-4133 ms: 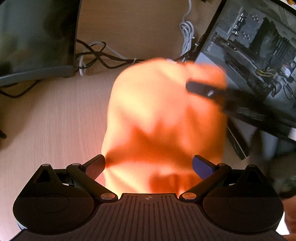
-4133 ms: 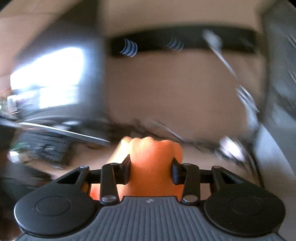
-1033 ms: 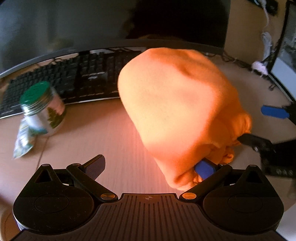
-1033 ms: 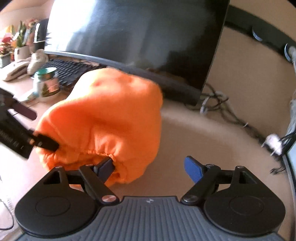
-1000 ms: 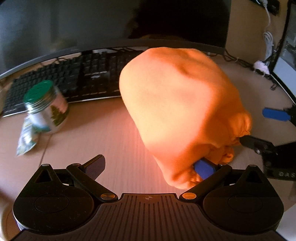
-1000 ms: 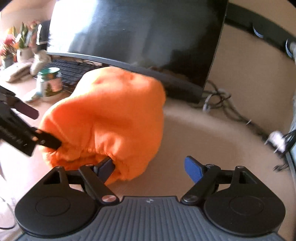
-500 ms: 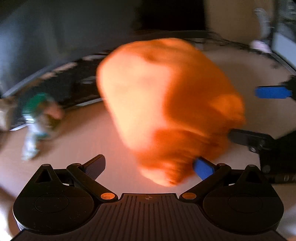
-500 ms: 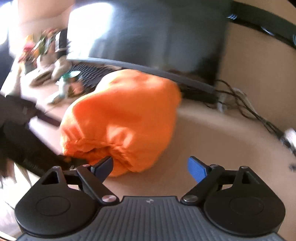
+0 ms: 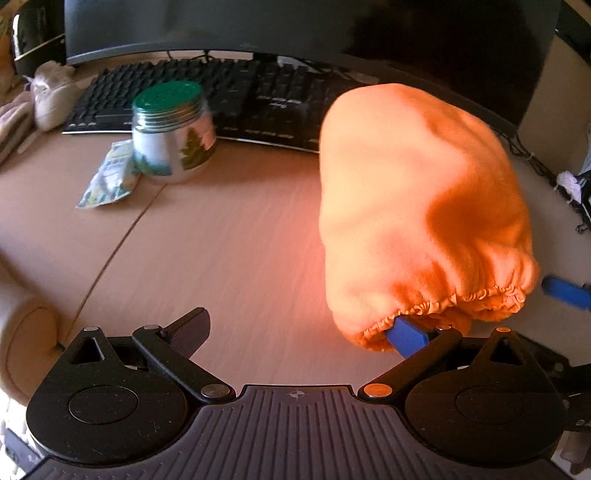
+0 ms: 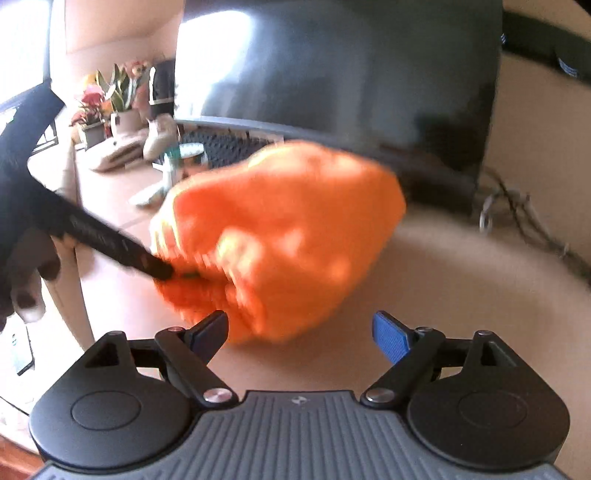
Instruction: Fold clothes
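An orange garment (image 9: 417,206) with a gathered elastic hem stands puffed up over the wooden desk (image 9: 229,258). My left gripper (image 9: 297,332) is open wide; its blue right finger (image 9: 406,336) is tucked inside the hem, its left finger is clear of the cloth. In the right wrist view the garment (image 10: 288,236) is blurred. My right gripper (image 10: 301,332) is open, with its left fingertip (image 10: 210,328) just at the cloth's lower edge and nothing between the pads. The left gripper's black finger (image 10: 110,243) pokes into the hem from the left, held by a person's hand (image 10: 22,280).
A black keyboard (image 9: 221,96) and a dark monitor (image 9: 258,26) stand behind the garment. A green-lidded jar (image 9: 171,133) and a small packet (image 9: 110,177) sit at the left. Cables (image 10: 517,221) trail at the right, flower pots (image 10: 107,107) far left.
The left view has swung, so the garment sits further right and the jar and keyboard show more fully. In the right view the garment has drifted toward the middle, off the left finger.
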`<action>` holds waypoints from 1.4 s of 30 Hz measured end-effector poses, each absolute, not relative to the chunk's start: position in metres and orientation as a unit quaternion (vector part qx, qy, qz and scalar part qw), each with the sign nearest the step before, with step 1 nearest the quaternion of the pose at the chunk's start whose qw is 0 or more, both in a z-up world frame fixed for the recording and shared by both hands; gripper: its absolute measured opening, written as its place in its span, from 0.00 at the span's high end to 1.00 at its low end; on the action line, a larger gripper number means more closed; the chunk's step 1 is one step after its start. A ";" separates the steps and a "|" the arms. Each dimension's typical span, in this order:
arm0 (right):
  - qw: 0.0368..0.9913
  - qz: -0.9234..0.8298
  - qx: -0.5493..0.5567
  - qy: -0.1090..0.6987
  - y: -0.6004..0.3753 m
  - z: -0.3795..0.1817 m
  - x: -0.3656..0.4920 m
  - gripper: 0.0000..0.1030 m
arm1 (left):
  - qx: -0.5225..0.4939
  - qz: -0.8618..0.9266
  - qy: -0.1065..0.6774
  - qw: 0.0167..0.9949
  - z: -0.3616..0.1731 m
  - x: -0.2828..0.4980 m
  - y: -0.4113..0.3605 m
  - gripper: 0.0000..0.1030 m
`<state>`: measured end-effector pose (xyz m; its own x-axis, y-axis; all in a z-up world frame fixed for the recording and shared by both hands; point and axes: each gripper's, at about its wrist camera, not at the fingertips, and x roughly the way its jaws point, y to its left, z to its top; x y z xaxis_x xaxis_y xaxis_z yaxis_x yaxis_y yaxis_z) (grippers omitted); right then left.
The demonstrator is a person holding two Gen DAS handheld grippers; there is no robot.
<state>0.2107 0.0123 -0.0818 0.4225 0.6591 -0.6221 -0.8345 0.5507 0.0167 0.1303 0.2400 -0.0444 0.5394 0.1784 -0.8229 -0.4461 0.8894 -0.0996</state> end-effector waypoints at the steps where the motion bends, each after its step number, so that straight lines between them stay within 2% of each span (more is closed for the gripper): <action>1: 0.830 0.443 -0.142 0.308 0.015 -0.086 0.213 0.17 | -0.148 0.180 0.447 0.864 -0.046 0.131 0.240 0.00; 3: 0.827 0.439 -0.126 0.329 0.024 -0.093 0.218 0.17 | -0.149 0.174 0.450 0.863 -0.047 0.133 0.241 0.00; 5: 0.820 0.444 -0.104 0.346 0.033 -0.098 0.223 0.26 | -0.162 0.155 0.457 0.861 -0.049 0.136 0.240 0.00; 7: 0.806 0.462 -0.063 0.364 0.038 -0.096 0.226 0.53 | -0.179 0.131 0.463 0.858 -0.052 0.136 0.244 0.00; 12: 0.767 0.494 0.066 0.405 0.036 -0.082 0.251 0.60 | -0.197 0.062 0.438 0.875 -0.051 0.132 0.238 0.01; 16: 0.728 0.512 0.146 0.433 0.029 -0.071 0.275 0.60 | -0.179 0.011 0.414 0.893 -0.044 0.148 0.210 0.00; 22: 0.759 0.459 0.102 0.451 0.021 -0.083 0.287 0.58 | -0.146 -0.019 0.442 0.885 -0.050 0.151 0.191 0.00; 23: 0.767 0.450 0.091 0.448 0.017 -0.084 0.285 0.56 | -0.149 -0.022 0.446 0.882 -0.049 0.146 0.195 0.00; 28: 0.814 0.428 -0.006 0.394 0.001 -0.084 0.255 0.32 | -0.178 -0.027 0.425 0.887 -0.022 0.118 0.231 0.00; 29: 0.821 0.427 -0.037 0.378 0.001 -0.084 0.246 0.30 | -0.177 -0.021 0.415 0.892 -0.014 0.117 0.236 0.00; 31: 0.829 0.426 -0.090 0.351 0.001 -0.088 0.229 0.29 | -0.164 -0.015 0.397 0.903 0.000 0.119 0.240 0.00; 34: 0.833 0.424 -0.105 0.338 0.006 -0.095 0.216 0.29 | -0.091 -0.007 0.406 0.909 0.004 0.136 0.223 0.00; 40: 0.854 0.390 -0.193 0.285 0.043 -0.109 0.205 0.29 | 0.025 0.033 0.464 0.885 -0.039 0.167 0.204 0.00; 42: 0.860 0.375 -0.224 0.264 0.045 -0.107 0.206 0.29 | 0.016 0.051 0.459 0.887 -0.041 0.174 0.212 0.00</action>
